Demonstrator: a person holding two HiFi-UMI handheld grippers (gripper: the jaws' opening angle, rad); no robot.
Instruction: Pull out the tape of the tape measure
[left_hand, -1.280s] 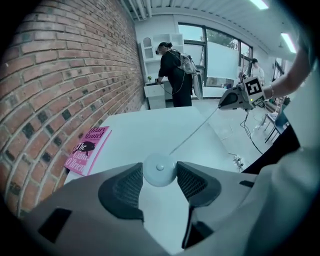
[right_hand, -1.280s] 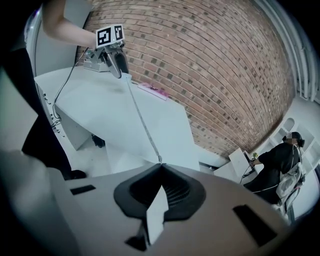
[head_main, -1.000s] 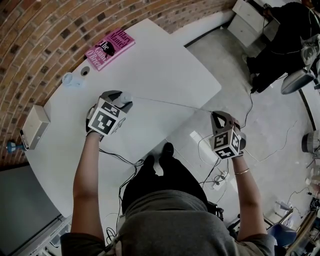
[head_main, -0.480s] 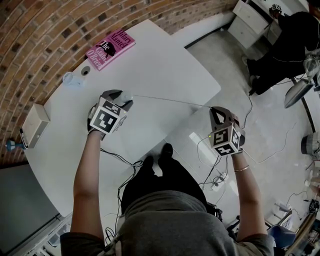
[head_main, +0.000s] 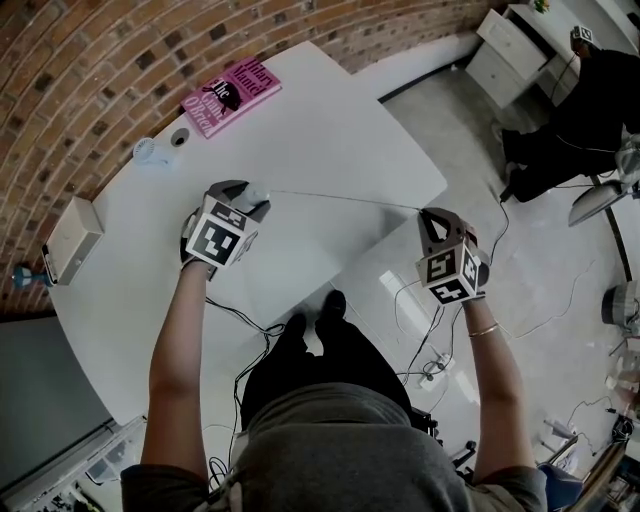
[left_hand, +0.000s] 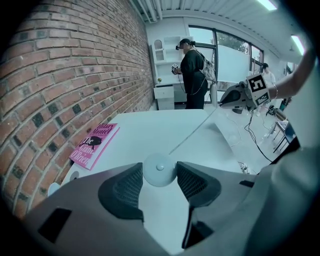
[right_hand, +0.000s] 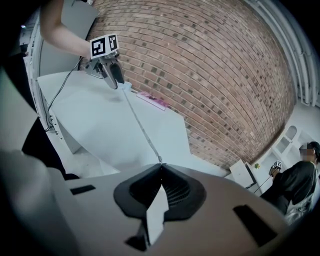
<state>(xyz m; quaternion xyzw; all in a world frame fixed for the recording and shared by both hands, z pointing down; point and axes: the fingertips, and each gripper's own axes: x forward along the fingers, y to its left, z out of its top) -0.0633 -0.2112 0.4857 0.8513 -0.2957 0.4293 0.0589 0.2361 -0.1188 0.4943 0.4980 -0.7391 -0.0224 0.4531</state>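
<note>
A small round pale tape measure case (left_hand: 159, 170) sits between the jaws of my left gripper (head_main: 253, 200), which is shut on it above the white table (head_main: 330, 140). A thin tape (head_main: 340, 198) runs taut from the case across the table's near corner to my right gripper (head_main: 425, 212). That gripper hangs past the table's edge, over the floor, shut on the tape's end (right_hand: 159, 161). In the right gripper view the tape (right_hand: 140, 120) stretches away to the left gripper (right_hand: 120, 84). In the left gripper view the right gripper (left_hand: 222, 102) is at the far end of the tape (left_hand: 192, 130).
A pink book (head_main: 230, 95) lies at the table's far edge by the brick wall. A small clear cup (head_main: 150, 153) and a round ring (head_main: 179, 137) sit left of it, and a white box (head_main: 70, 238) at the left end. Cables (head_main: 430, 340) trail on the floor. A person in black (head_main: 580, 110) stands at the right.
Both grippers keep their hold with the tape stretched between them. The view has shifted slightly; the right gripper has edged a little upward in the picture.
</note>
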